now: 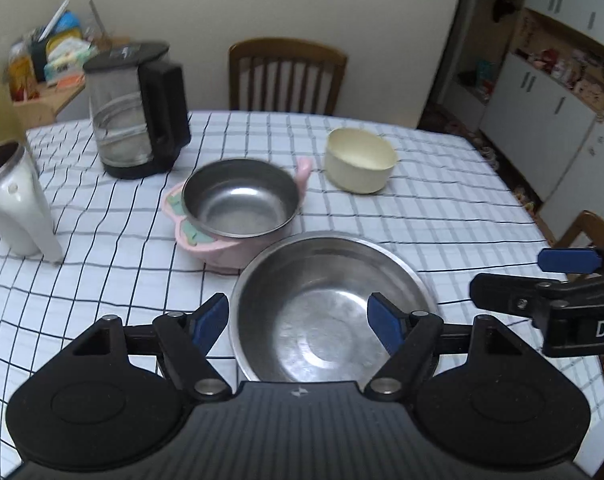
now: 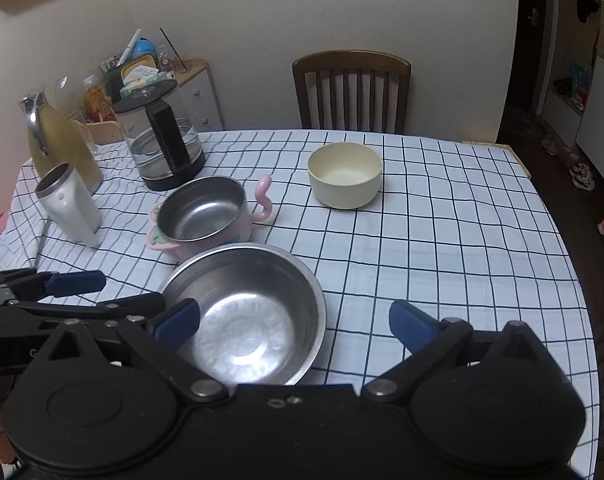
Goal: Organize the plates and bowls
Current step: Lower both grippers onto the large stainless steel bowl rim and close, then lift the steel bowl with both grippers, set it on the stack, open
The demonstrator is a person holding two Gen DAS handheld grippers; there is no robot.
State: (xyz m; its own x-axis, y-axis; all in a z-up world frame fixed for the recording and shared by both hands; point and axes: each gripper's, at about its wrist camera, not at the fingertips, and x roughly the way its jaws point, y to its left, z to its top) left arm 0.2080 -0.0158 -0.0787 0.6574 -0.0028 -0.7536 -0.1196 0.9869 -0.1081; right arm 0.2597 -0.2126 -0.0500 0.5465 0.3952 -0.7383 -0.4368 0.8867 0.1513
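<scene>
Steel, round and shallow, the large bowl (image 1: 329,308) sits empty at the near edge of the table, its scuffed bottom catching the light. Just beyond it, touching or nearly so, a smaller steel bowl (image 1: 240,198) rests in a pink plastic holder (image 1: 206,240) with a curled handle. Farther right, well apart, stands a matte cream bowl (image 1: 359,160) with straight walls. All rest on a white tablecloth (image 1: 441,216) with a dark grid. The left gripper (image 1: 300,322) hangs over the large bowl, blue pads spread apart and gripping nothing. The right gripper (image 2: 294,320) is spread wider, also empty; white letters "DA" show on its body. At far left stand a glass kettle (image 1: 136,120) and a white tumbler (image 1: 16,200).
</scene>
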